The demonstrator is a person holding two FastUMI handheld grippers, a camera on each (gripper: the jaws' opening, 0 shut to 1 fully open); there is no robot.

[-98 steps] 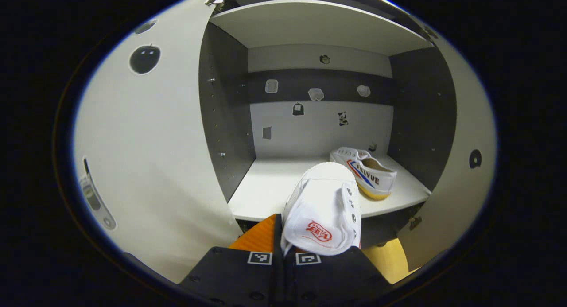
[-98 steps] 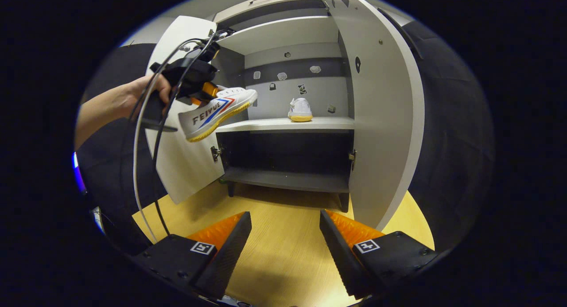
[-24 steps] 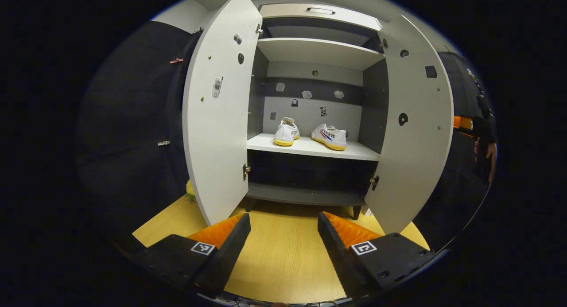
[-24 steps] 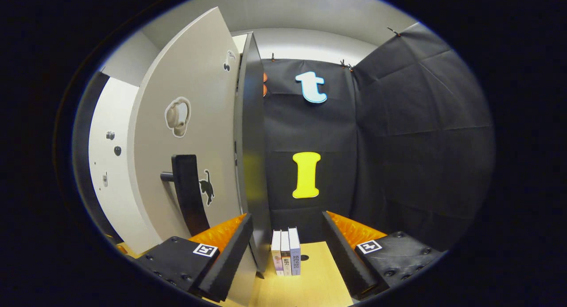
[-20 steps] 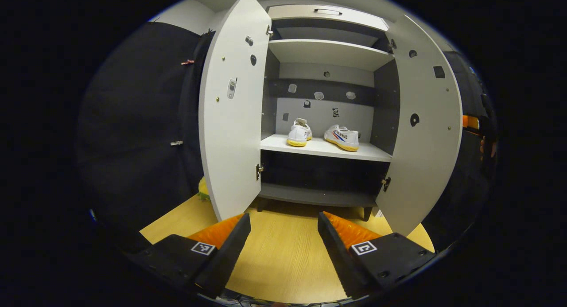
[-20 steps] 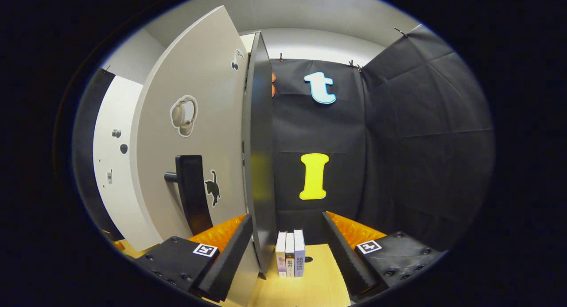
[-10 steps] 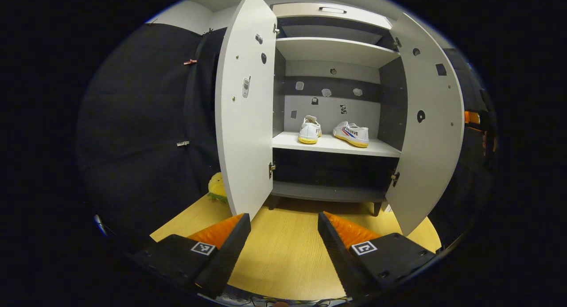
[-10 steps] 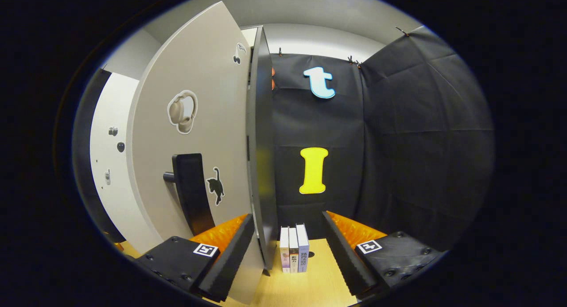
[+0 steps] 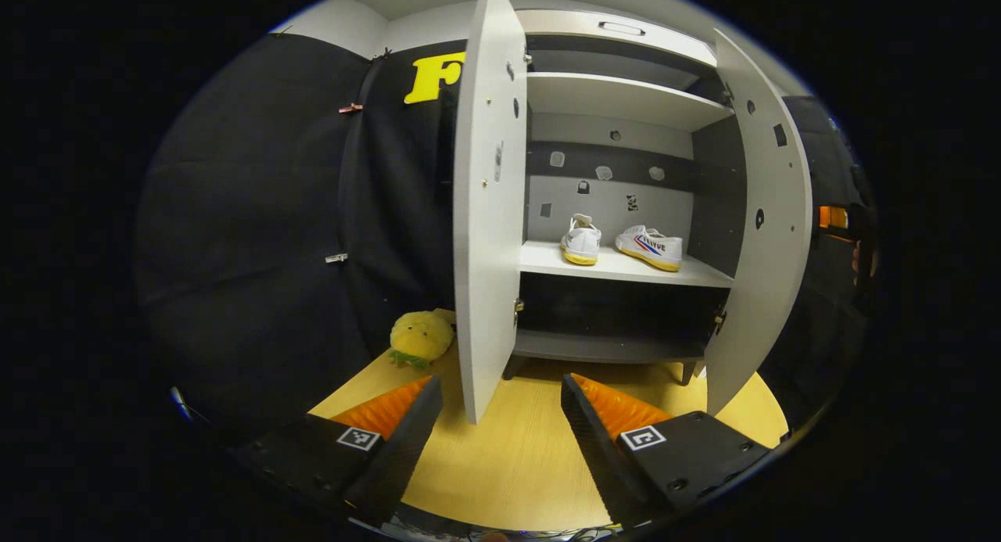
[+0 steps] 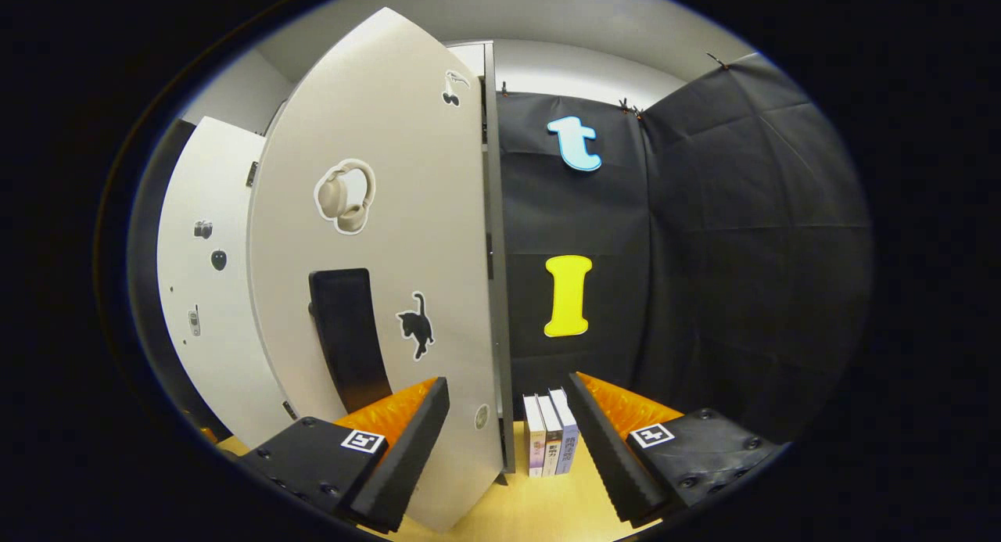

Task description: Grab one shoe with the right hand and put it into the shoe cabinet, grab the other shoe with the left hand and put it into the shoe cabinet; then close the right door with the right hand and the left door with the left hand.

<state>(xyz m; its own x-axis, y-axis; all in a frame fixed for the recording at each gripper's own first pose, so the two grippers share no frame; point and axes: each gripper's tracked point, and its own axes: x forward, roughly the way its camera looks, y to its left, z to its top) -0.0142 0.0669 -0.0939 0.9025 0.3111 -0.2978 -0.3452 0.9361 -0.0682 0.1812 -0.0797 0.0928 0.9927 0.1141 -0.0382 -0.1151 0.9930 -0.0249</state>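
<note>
The shoe cabinet (image 9: 626, 96) stands on the wooden floor (image 9: 508, 464) with both doors swung outward; in the left gripper view the left door (image 9: 486, 213) appears nearly edge-on just beyond the fingertips, and the right door (image 9: 770, 213) stands open at the far side of the opening. In the right gripper view the right door's outer face (image 10: 375, 276) lies close in front of the camera, carrying a dark vertical handle (image 10: 348, 335), a headphone sticker (image 10: 344, 198) above the handle and a cat sticker (image 10: 414, 323) beside it; the inner face of the left door (image 10: 207, 292) shows behind it. Inside the cabinet, the middle shelf (image 9: 618, 268) carries both shoes: the left shoe (image 9: 581, 241) sits with its heel toward the camera, and the right shoe (image 9: 649, 247) lies side-on just beside it, the two apart. The left gripper (image 9: 500, 405) is held low over the floor in front of the left door's edge, with its fingers spread wide and nothing between them. The right gripper (image 10: 507, 405) is likewise spread and empty, with the lower edge of the right door between its fingers; whether either finger touches the door cannot be told. A yellow plush toy (image 9: 421, 337) rests on the floor beside the left door, against the black cloth wall (image 9: 258, 229). Three books (image 10: 550, 432) stand upright on the floor beyond the right door's edge
</note>
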